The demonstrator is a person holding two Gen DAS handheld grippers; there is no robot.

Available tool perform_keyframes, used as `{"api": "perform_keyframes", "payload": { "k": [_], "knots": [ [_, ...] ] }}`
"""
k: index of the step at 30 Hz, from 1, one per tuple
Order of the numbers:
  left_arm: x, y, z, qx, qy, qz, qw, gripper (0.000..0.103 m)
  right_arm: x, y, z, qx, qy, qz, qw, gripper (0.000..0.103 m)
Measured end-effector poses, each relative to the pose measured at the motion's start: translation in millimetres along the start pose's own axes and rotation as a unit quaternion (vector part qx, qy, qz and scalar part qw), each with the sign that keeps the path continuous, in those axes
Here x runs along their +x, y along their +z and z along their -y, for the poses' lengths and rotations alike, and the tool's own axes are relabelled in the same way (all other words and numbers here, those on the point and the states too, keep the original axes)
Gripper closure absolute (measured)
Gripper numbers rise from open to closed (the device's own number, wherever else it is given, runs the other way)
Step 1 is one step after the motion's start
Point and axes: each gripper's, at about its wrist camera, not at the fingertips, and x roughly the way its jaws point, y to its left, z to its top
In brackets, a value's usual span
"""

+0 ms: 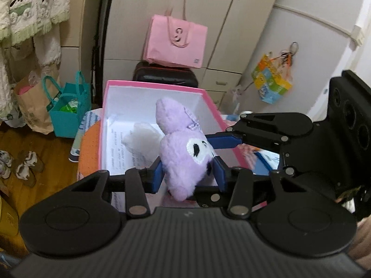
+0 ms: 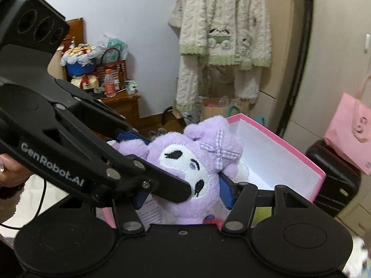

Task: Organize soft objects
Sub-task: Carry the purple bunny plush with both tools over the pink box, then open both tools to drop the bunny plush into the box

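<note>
Over the pink box: a purple plush toy (image 1: 185,155) hangs between two pairs of tongs, above the open box (image 1: 153,85) with its white inside.
Far left: a cream fleece garment (image 1: 27,7) hangs on the wall; below it stand a brown paper bag (image 1: 32,106) and a teal bag (image 1: 69,113), with slippers (image 1: 25,166) on the wooden floor.
Left tongs (image 1: 189,176): blue pads clamped on the toy's lower part, one on each side.
Toy: white face with black eyes, a checked bow (image 2: 219,153) on its head, ears pointing up toward the far side.
Box: holds printed paper (image 1: 123,153) and something pale and fluffy; I cannot tell what.
Right tongs (image 1: 216,143): they reach in from the right and are pressed on the toy's head by the face.
Far right: a pink bag (image 1: 176,41) sits on a black case (image 1: 164,74) behind the box; a colourful small bag (image 1: 271,81) hangs on the wall.
</note>
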Motion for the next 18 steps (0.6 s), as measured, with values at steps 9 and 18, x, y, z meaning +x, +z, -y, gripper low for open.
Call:
{"api": "perform_keyframes", "payload": {
  "k": [9,18],
  "knots": [
    [37,3,-23,-0.021,0.033,-0.029,0.9988,0.058,51,8,27,-0.024,0.054,-0.076,0.995,0.039],
    [51,3,-20,-0.014,0.057,-0.042,0.9974,0.060,69,4,29,-0.039,0.047,-0.110,0.992,0.040]
  ]
}}
